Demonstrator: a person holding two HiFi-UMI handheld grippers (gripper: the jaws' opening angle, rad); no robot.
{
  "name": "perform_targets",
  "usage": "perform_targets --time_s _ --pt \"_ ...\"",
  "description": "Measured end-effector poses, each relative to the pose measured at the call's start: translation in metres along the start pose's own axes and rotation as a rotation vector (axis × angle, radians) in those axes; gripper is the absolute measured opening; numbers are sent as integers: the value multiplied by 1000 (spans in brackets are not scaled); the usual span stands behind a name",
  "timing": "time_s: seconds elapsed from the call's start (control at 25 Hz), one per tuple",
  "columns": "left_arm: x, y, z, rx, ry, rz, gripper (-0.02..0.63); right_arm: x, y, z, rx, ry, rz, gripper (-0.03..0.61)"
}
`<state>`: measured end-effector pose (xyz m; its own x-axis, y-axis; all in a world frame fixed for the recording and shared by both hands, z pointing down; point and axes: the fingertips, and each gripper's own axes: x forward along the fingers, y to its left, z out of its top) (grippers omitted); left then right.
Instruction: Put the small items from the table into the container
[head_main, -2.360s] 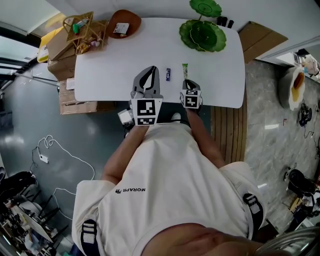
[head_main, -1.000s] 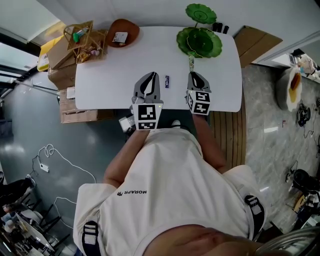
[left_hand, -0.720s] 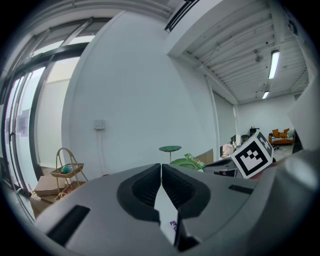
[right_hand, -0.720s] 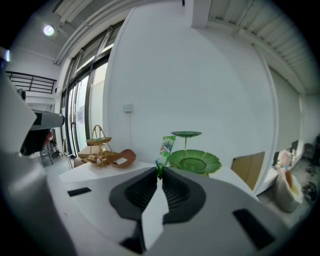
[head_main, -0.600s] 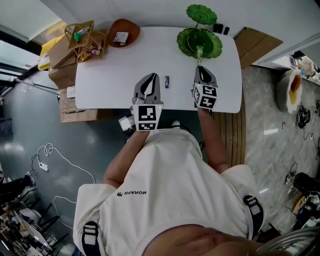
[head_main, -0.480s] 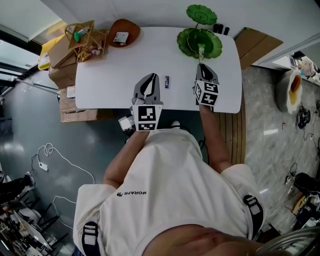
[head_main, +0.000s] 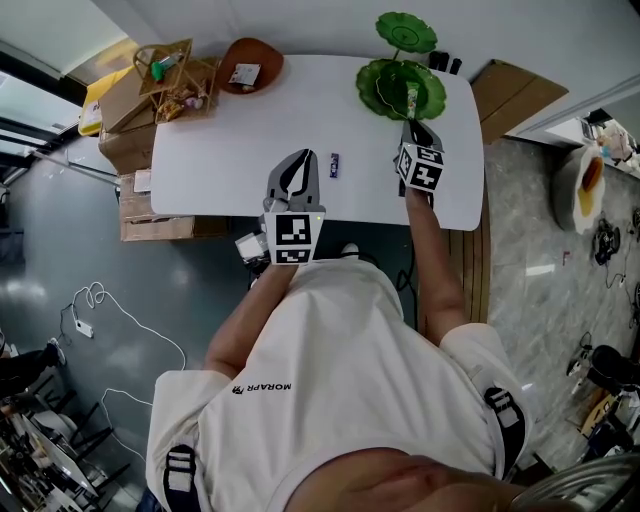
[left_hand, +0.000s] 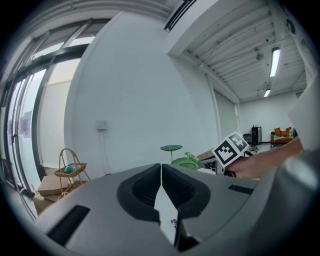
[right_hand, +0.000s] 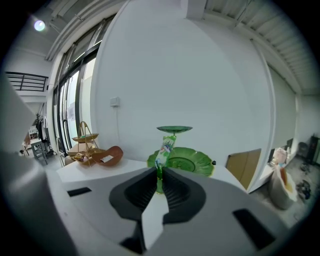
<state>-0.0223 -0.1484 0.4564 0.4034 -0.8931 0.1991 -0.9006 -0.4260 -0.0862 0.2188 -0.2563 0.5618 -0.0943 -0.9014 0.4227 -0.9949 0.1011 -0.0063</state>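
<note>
1. My left tongs (head_main: 303, 158) hover over the near edge of the white table (head_main: 220, 130). Their jaws are pressed together with nothing between them (the left gripper view shows only a thin seam).
2. Just to their right, a small purple packet (head_main: 335, 165) lies flat on the table, apart from both tongs.
3. Farther out, my right tongs (head_main: 412, 122) are pinched almost fully together on the bottom end of a green sachet (head_main: 412, 100). The sachet stands upright above the jaw tips.
4. The sachet sits over the near right part of the green tiered dish (head_main: 385, 80). I cannot tell whether it touches the lower plate.
5. At the far left corner sit a brown bowl (head_main: 250, 62) with a card in it and a wire basket (head_main: 165, 65).
</note>
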Motion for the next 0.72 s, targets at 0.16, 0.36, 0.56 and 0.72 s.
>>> perform_targets --time_s 0.16,0.36,0.56,0.72 --pt "-1 3 0 0 4 9 5 12 -3 -6 6 31 3 40" --pt "-2 1 -1 8 8 12 5 24 -10 -11 30 56 -5 40" --pt "-2 1 -2 7 10 10 5 37 -14 -16 57 91 3 40" --pt "-3 0 -1 7 8 8 5 42 -18 -17 54 99 0 40"
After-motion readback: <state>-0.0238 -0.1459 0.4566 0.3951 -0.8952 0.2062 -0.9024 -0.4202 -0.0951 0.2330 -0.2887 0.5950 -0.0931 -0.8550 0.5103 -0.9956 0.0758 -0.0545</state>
